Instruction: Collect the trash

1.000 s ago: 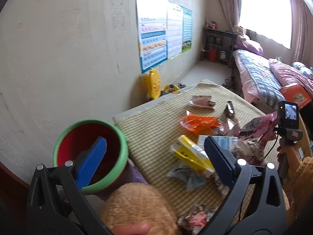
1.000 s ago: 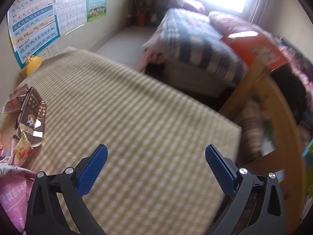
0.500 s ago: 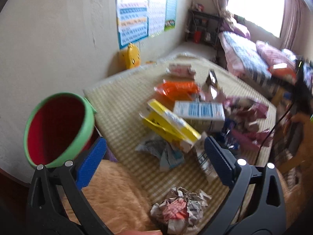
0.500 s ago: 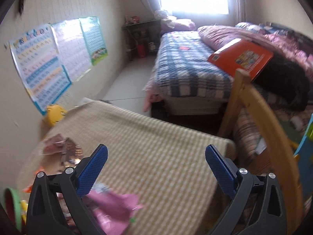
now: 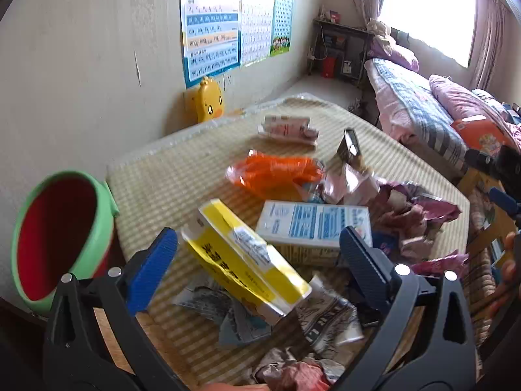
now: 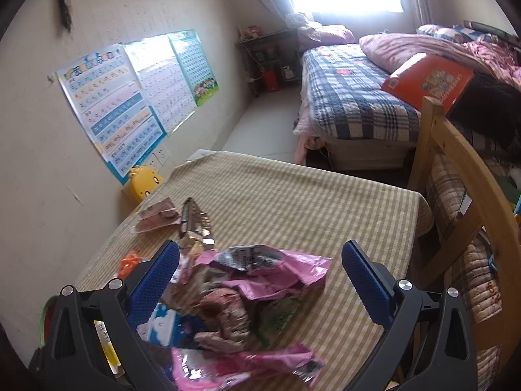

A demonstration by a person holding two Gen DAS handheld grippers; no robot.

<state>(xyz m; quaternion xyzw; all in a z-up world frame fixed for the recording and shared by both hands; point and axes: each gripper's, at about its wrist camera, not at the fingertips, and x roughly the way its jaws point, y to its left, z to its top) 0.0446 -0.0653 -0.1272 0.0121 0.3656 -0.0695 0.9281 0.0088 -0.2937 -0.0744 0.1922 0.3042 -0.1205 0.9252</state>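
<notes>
Trash lies on a checked tablecloth [image 5: 169,176]. In the left wrist view my left gripper [image 5: 259,257] is open, its fingers on either side of a yellow box [image 5: 247,260]. Beyond it lie a white and blue carton [image 5: 312,224], an orange wrapper [image 5: 273,172] and crumpled paper [image 5: 293,371]. A green bin with a red inside [image 5: 58,241] stands at the left, beside the table. In the right wrist view my right gripper [image 6: 260,273] is open above crumpled pink wrappers [image 6: 260,280]; a dark wrapper [image 6: 192,218] lies farther off.
A yellow duck-shaped thing [image 5: 206,99] sits against the wall under posters [image 5: 228,26]. A bed [image 6: 358,104] with an orange book [image 6: 426,78] stands beyond the table. A wooden chair frame [image 6: 456,169] is at the right table edge.
The left gripper has moved forward over the table, so the yellow box now sits between its fingers. The right gripper has swung back and down toward the pink wrappers.
</notes>
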